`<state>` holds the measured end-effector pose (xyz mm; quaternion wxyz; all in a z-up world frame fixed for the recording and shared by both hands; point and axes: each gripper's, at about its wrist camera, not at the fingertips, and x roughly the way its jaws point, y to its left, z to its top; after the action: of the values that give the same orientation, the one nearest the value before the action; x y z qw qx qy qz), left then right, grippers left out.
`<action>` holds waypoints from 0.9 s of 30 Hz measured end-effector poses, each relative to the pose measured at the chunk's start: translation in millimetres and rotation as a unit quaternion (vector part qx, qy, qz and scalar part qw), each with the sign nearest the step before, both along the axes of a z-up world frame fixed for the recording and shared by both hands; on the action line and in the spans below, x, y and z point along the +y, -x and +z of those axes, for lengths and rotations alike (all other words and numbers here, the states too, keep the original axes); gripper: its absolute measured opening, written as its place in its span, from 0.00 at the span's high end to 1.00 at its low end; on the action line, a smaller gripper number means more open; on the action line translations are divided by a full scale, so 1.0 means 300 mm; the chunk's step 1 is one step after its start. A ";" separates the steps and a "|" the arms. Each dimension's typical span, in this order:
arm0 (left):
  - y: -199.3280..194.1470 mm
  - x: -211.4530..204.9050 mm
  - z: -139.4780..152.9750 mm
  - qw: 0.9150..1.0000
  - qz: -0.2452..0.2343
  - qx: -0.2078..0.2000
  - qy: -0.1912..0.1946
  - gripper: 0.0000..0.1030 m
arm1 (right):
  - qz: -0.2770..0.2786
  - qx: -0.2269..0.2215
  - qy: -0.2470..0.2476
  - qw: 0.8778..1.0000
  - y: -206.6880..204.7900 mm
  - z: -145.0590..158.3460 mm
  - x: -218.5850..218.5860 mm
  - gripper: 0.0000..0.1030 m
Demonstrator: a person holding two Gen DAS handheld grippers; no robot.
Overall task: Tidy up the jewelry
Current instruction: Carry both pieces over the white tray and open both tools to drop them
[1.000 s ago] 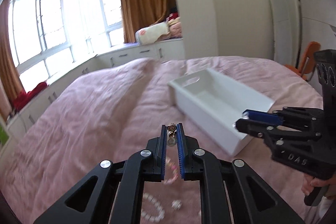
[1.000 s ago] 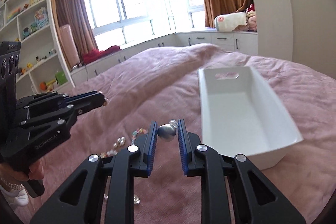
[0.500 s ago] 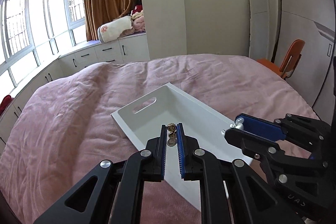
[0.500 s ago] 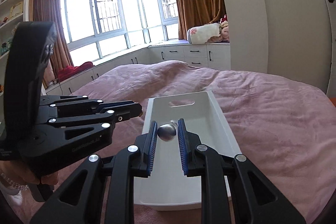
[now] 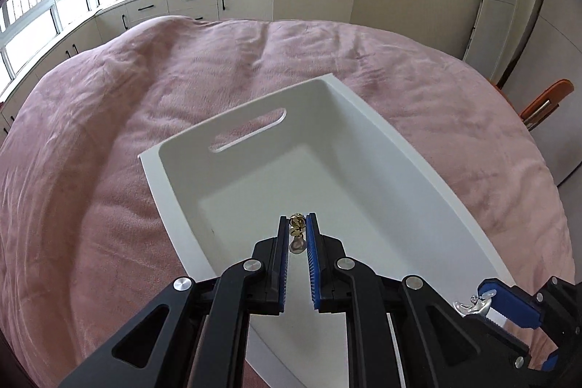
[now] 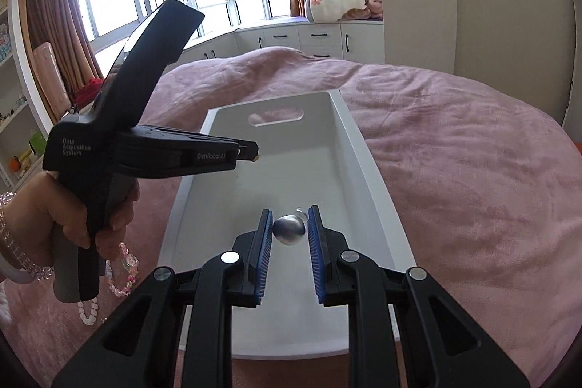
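A white tray (image 5: 418, 170) with a slot handle lies on the pink bedspread; nothing lies inside it. My left gripper (image 5: 297, 224) hangs over its near half, shut on a small gold piece of jewelry (image 5: 296, 222) with a silvery drop below it. In the right wrist view my right gripper (image 6: 289, 219) is over the same white tray (image 6: 367, 148), shut on a rounded silver piece (image 6: 289, 230). The left gripper (image 6: 254, 155) shows there from the side, held by a hand. The right gripper (image 5: 473, 306) appears at the lower right of the left wrist view.
Pink and white bead bracelets (image 6: 123, 271) lie on the bedspread (image 6: 454, 162) left of the tray, partly behind the hand. White cabinets (image 5: 189, 2) run under the windows. An orange chair (image 5: 545, 100) stands off the bed at the right.
Both grippers have swung from the bedspread and the loose jewelry to above the tray, each still gripping its piece. The views tilted downward into the tray.
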<state>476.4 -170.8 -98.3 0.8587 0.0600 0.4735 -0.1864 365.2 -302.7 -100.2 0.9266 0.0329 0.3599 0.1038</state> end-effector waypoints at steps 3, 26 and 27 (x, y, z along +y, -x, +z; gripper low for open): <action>0.009 0.000 -0.034 1.000 0.003 0.006 -0.006 0.86 | -0.003 0.016 0.000 1.000 0.004 -0.030 -0.004 0.80; 0.131 0.117 0.148 0.991 0.044 -0.097 0.087 0.37 | -0.005 -0.048 0.021 0.999 0.085 0.069 0.044 0.41; 0.147 0.139 0.170 0.989 0.047 -0.106 0.093 0.32 | -0.002 -0.058 0.019 0.998 0.097 0.086 0.050 0.39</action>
<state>432.2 -129.1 -47.4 0.9136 -0.0229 0.3633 -0.1810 336.1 -287.7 -74.4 0.9465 0.0101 0.3075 0.0974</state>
